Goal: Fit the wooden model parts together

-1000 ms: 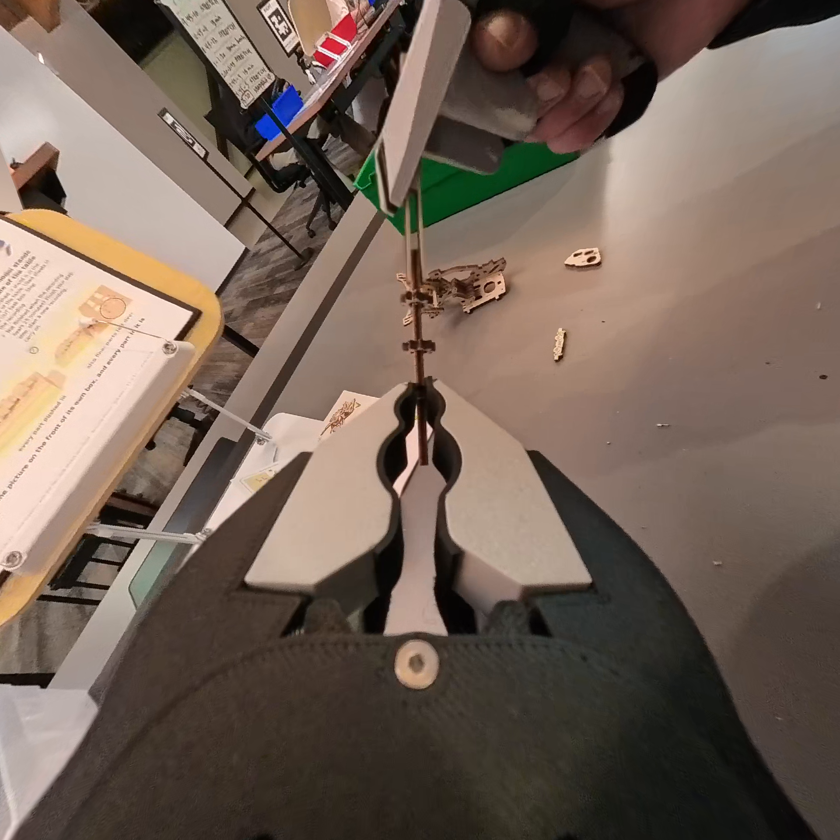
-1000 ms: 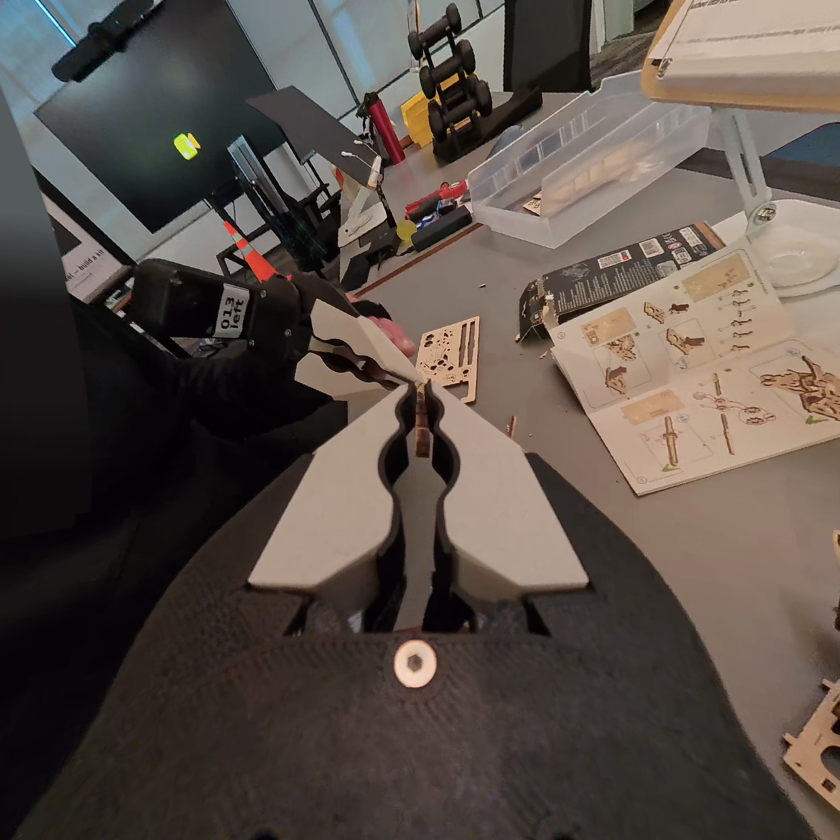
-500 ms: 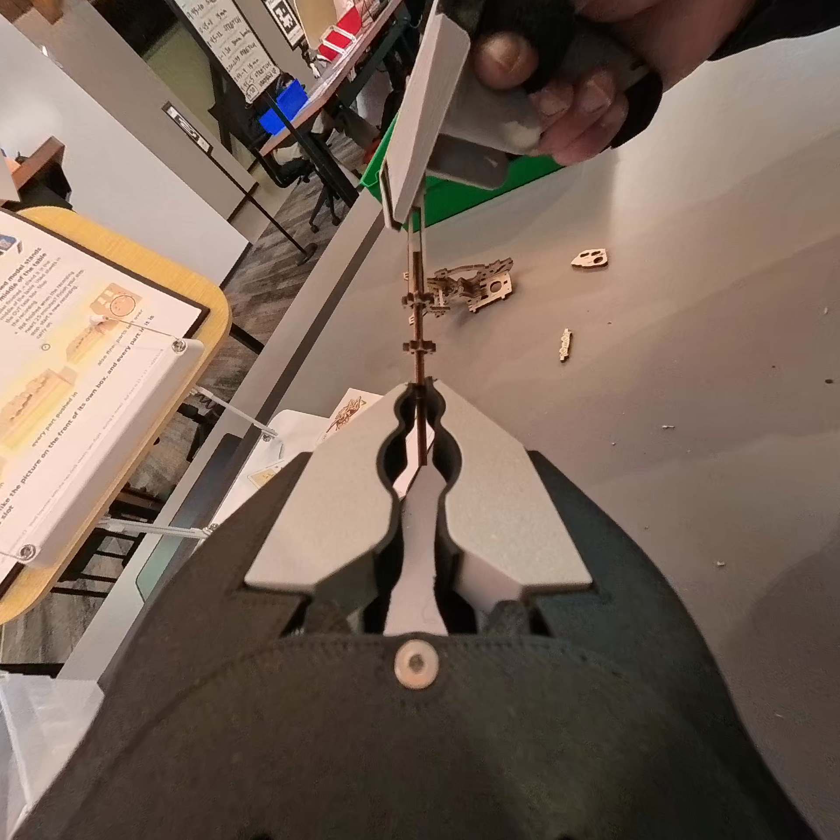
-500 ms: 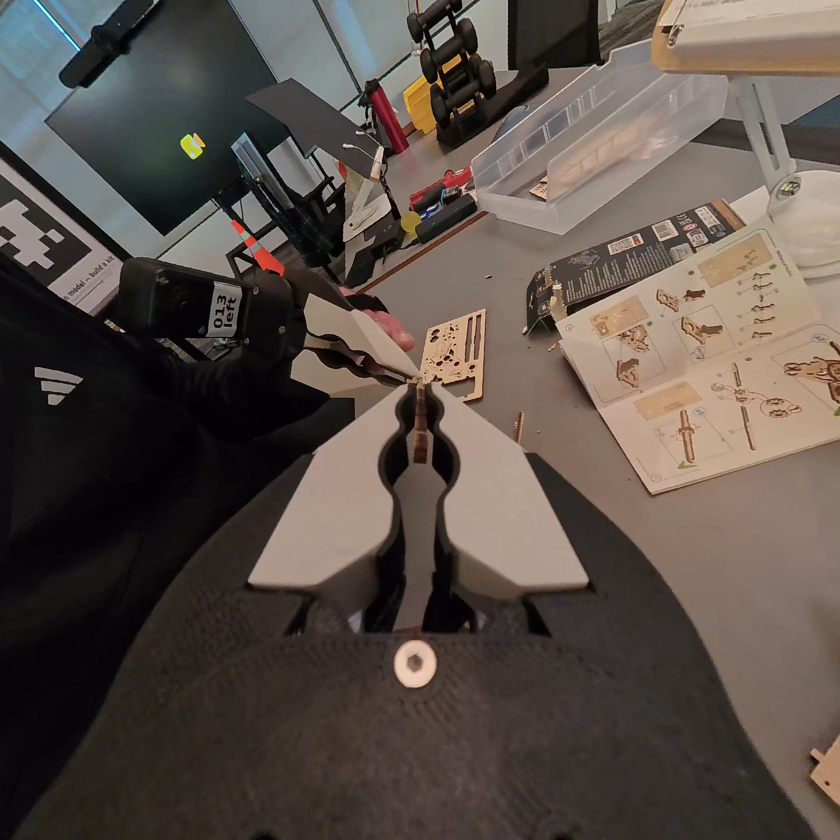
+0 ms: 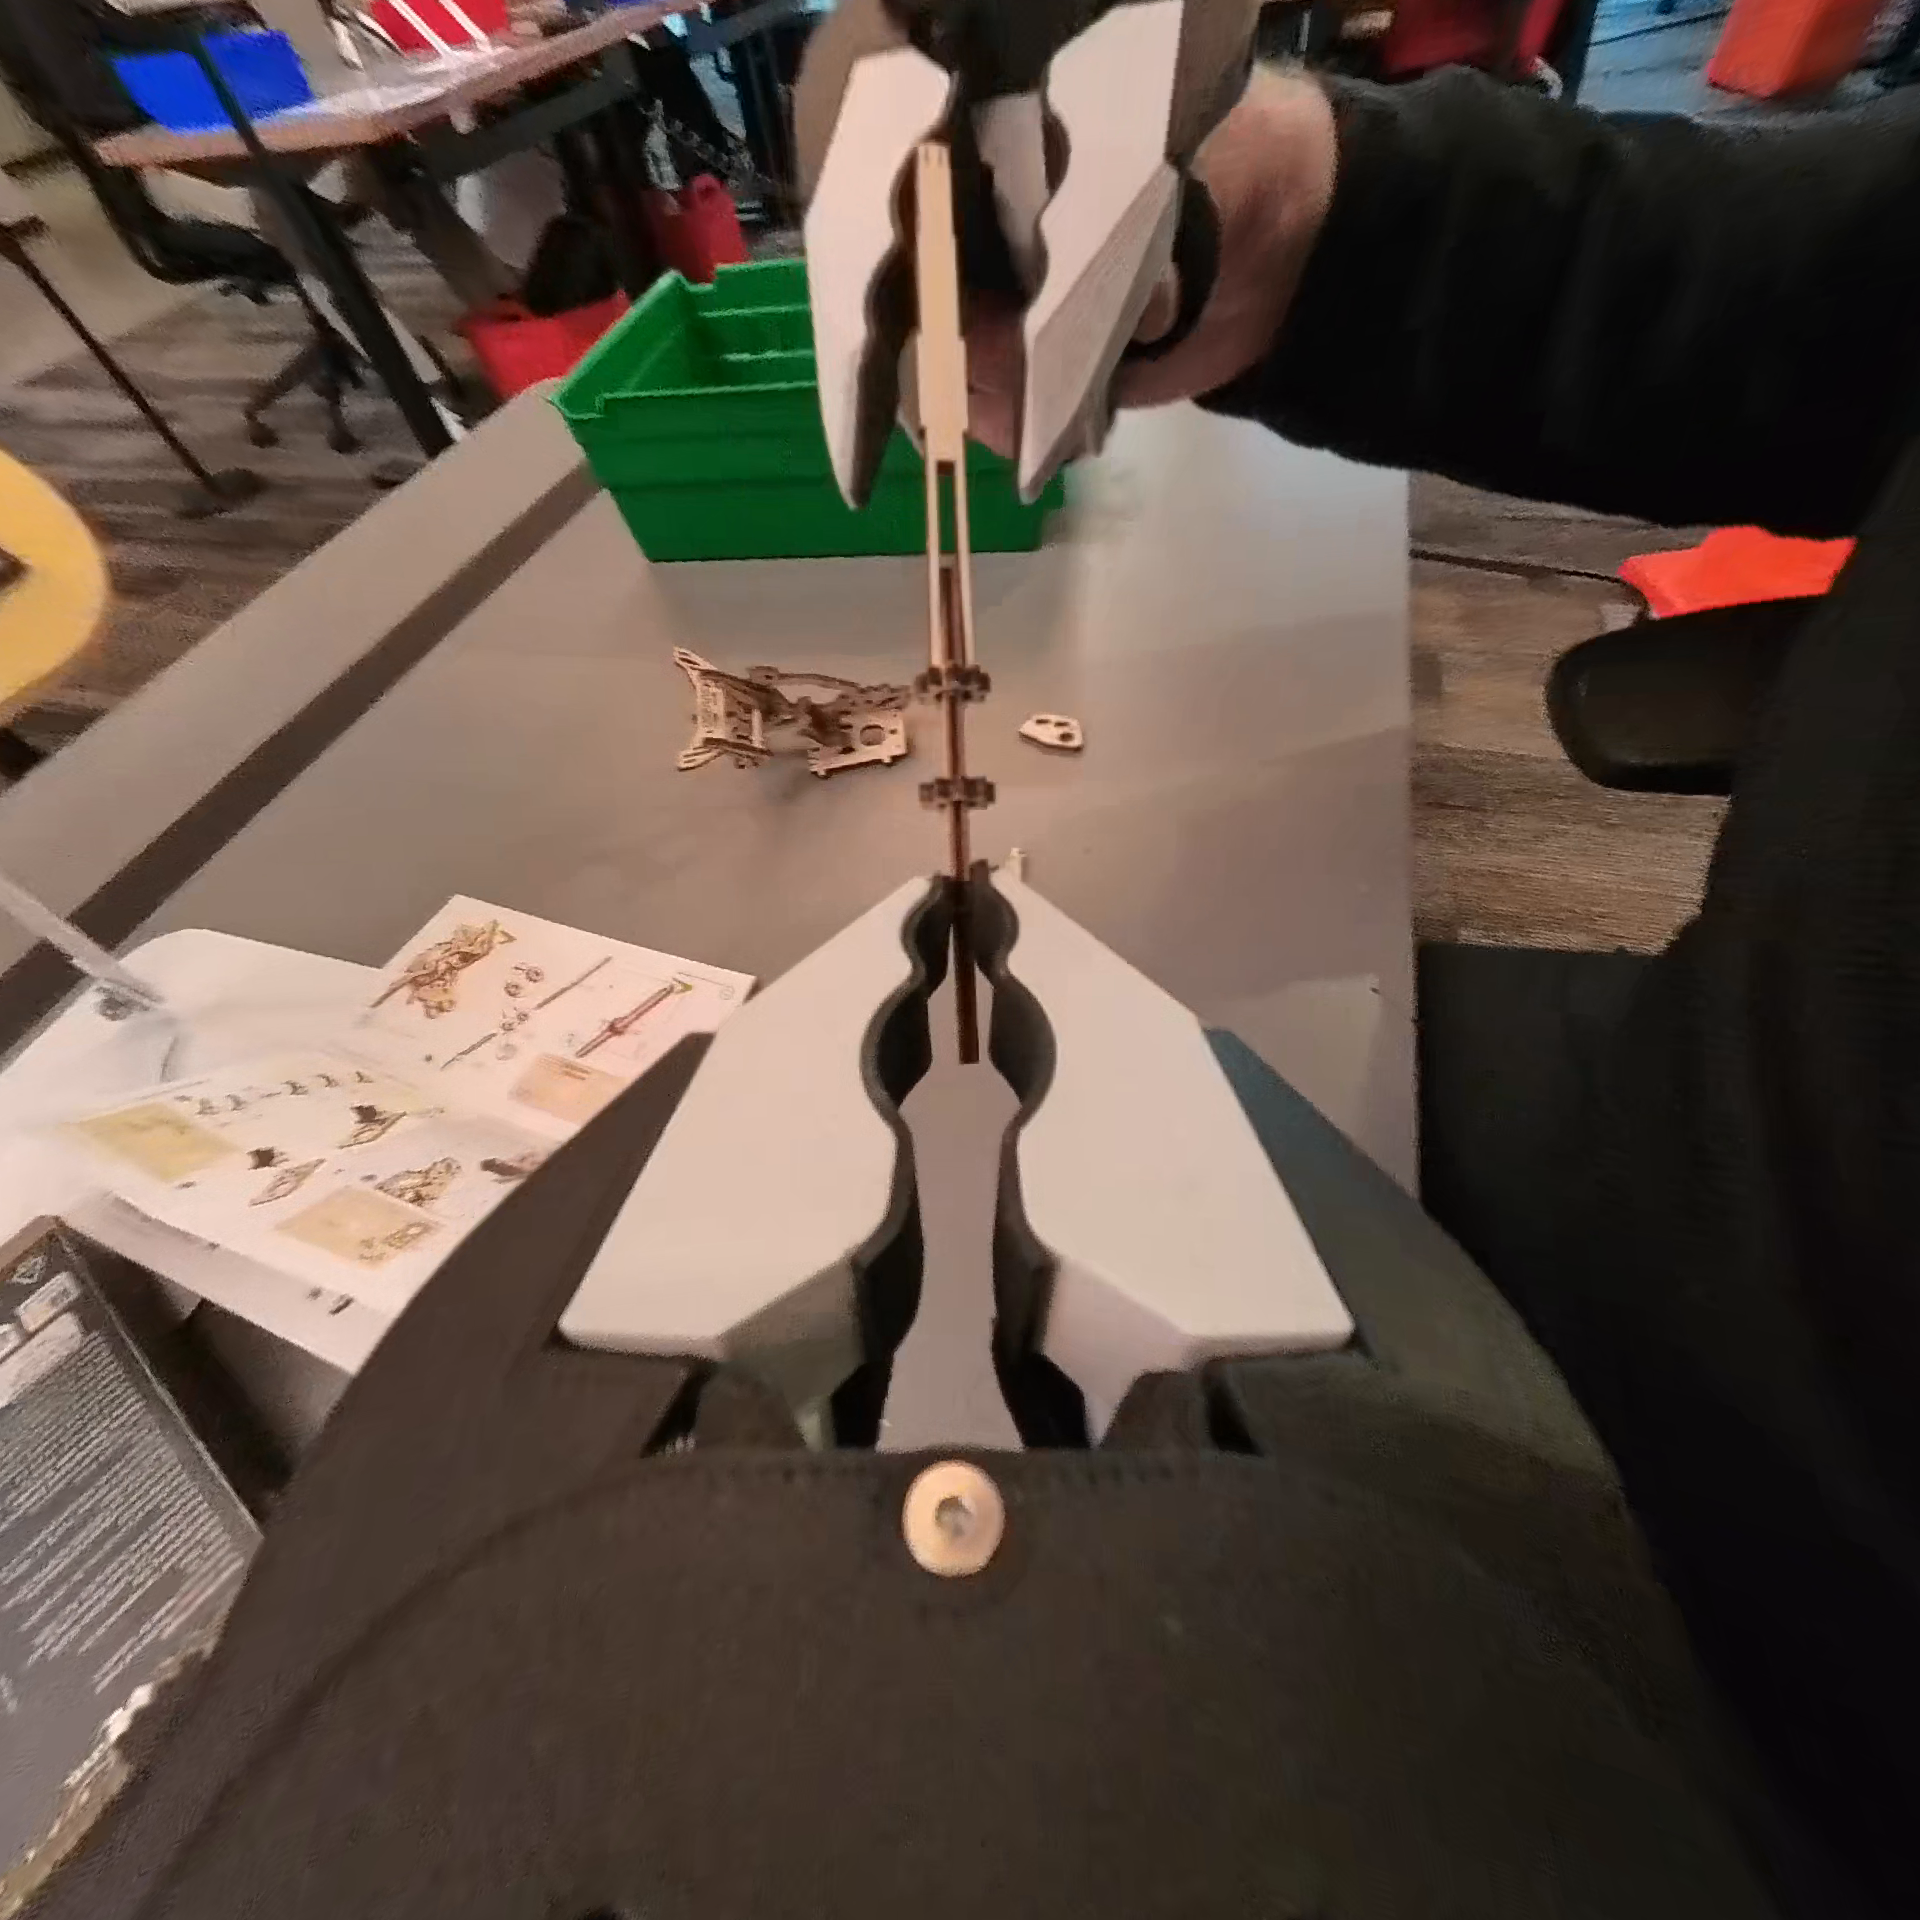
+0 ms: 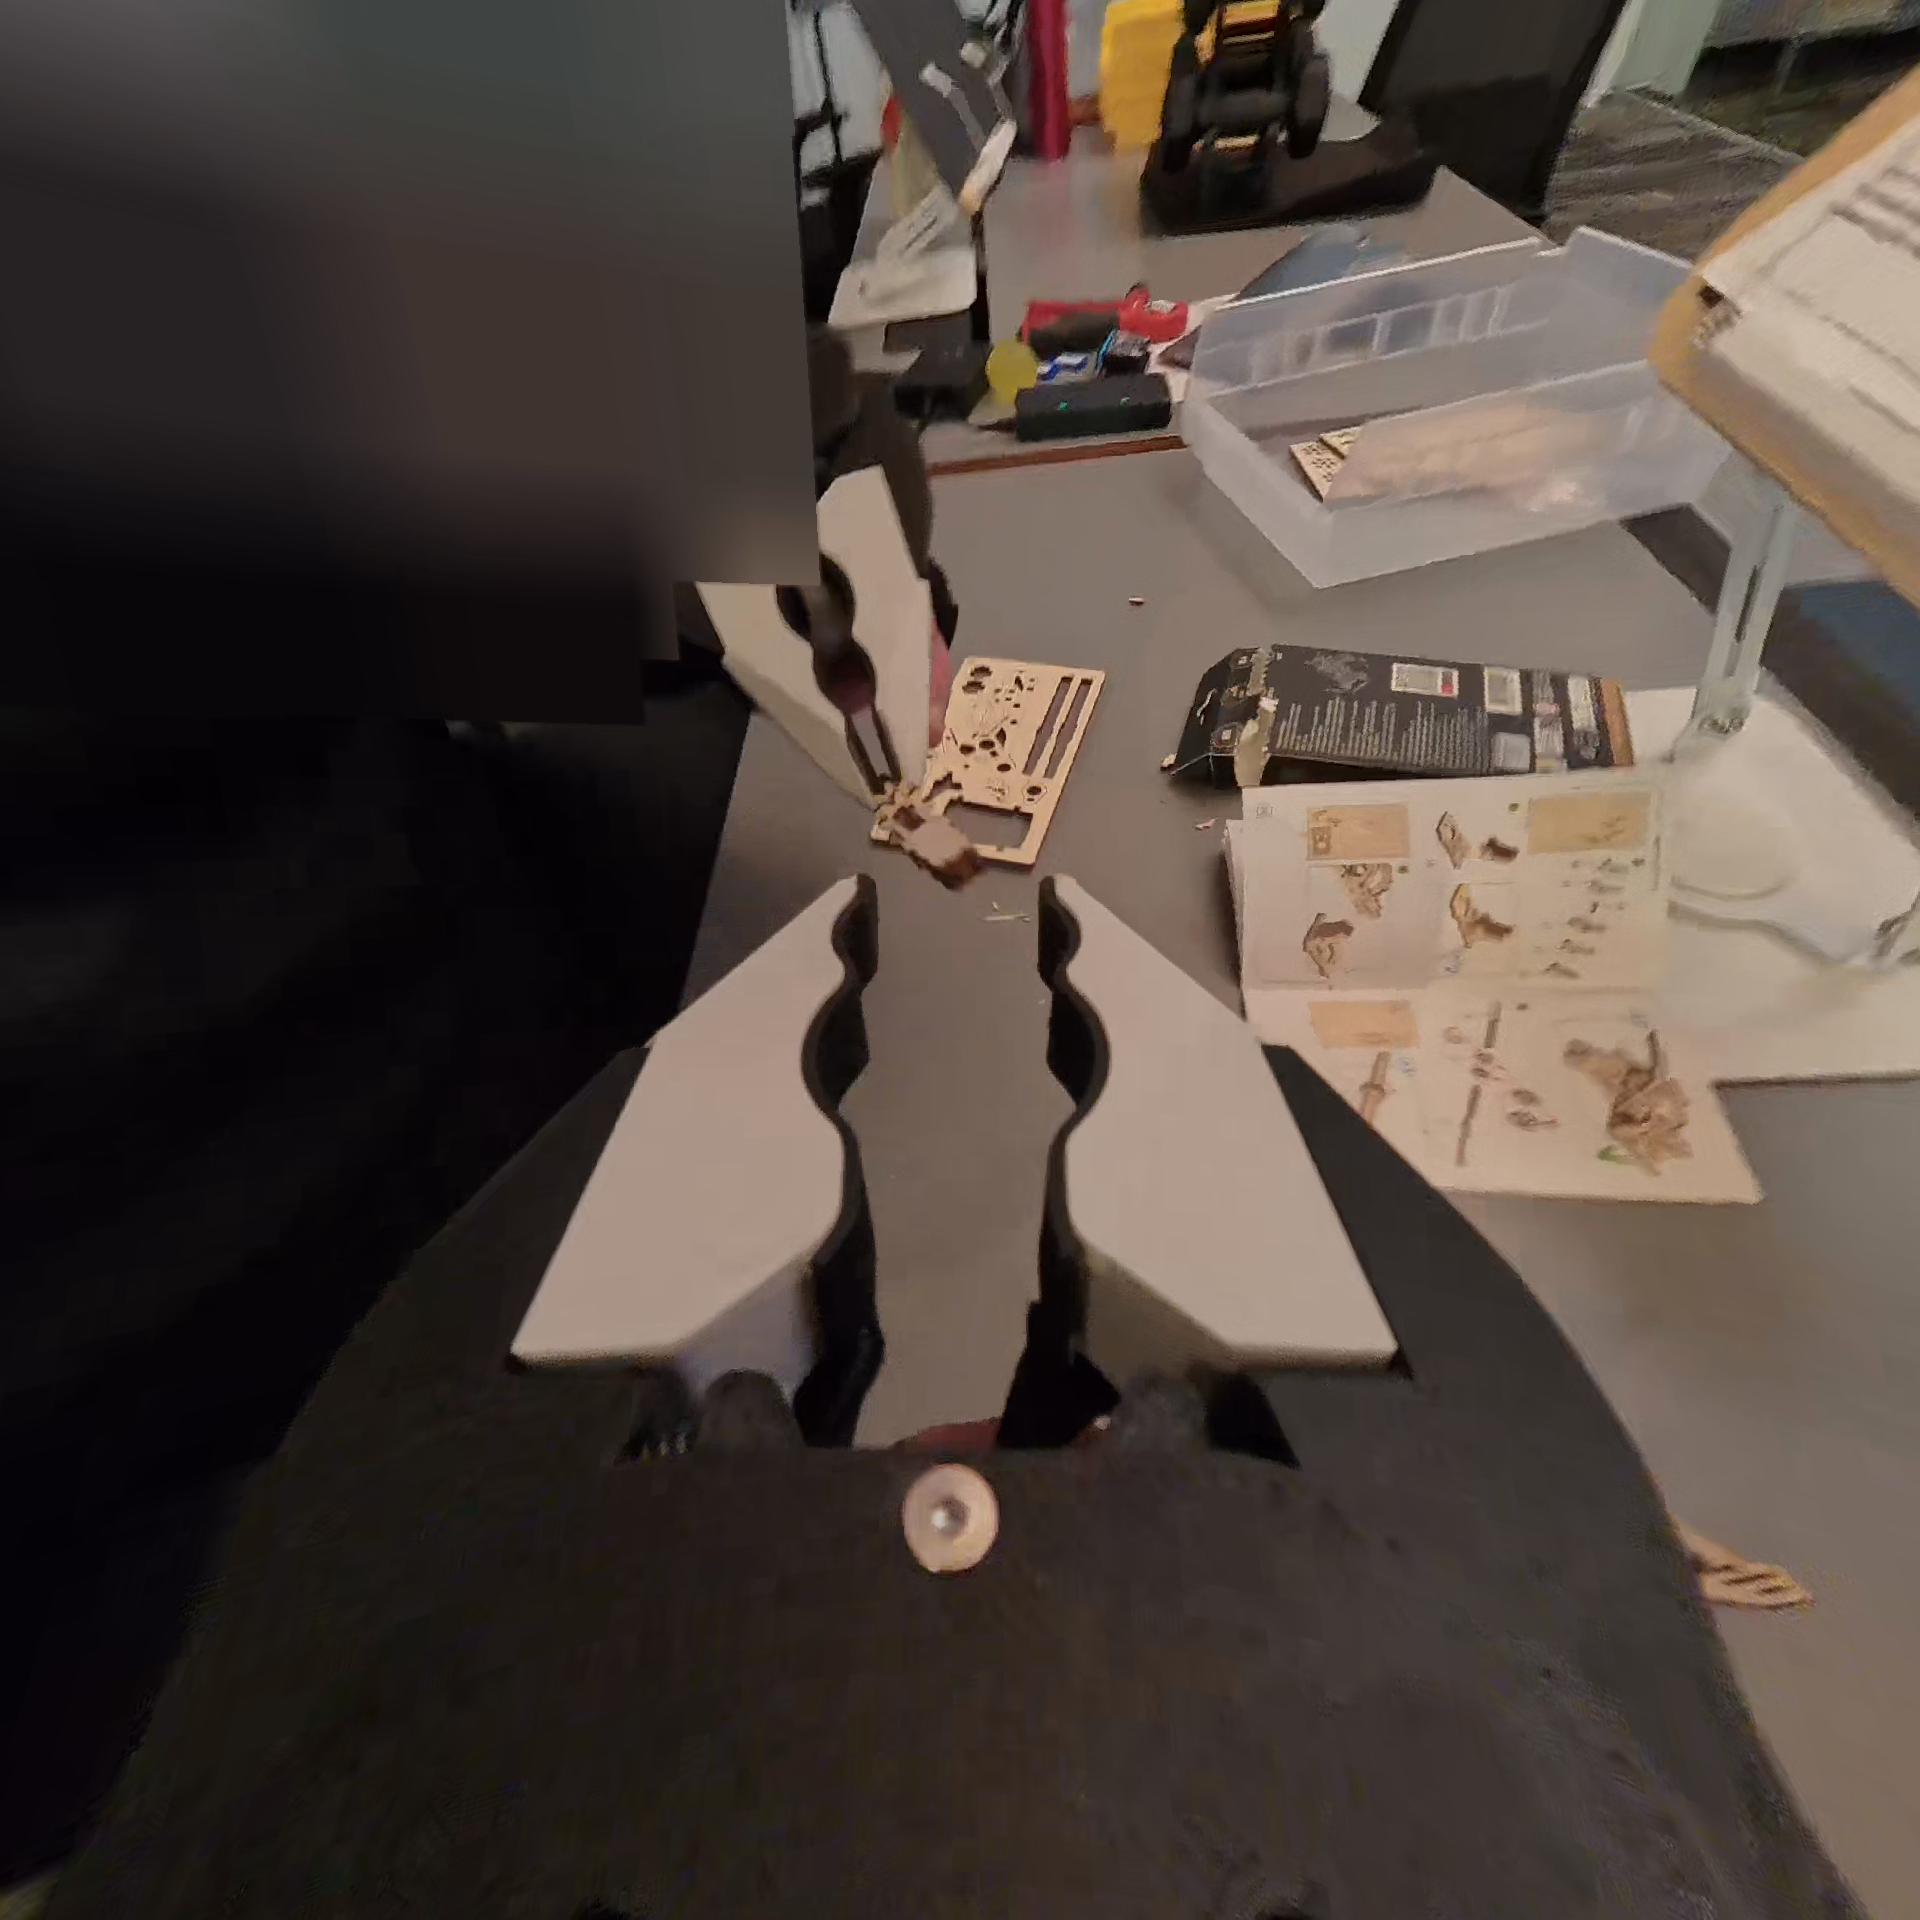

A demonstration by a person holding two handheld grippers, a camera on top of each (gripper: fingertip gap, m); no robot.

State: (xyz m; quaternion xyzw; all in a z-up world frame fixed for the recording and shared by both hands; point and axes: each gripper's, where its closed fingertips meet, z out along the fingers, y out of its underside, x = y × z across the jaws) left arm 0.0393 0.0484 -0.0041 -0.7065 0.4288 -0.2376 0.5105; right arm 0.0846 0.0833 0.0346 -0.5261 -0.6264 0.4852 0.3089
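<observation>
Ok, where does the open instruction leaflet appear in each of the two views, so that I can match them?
Left wrist view: the instruction leaflet lies at the lower left, left of the left gripper, which is shut on the wooden axle.
Right wrist view: the leaflet lies at the right, at middle height, right of the open right gripper.
Shared landmark: the black box next to the leaflet.

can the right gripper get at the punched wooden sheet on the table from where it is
Probably yes: the right gripper is open, and the wooden sheet lies flat ahead. Only the left gripper with its wooden rod hangs near the sheet's edge.
</observation>
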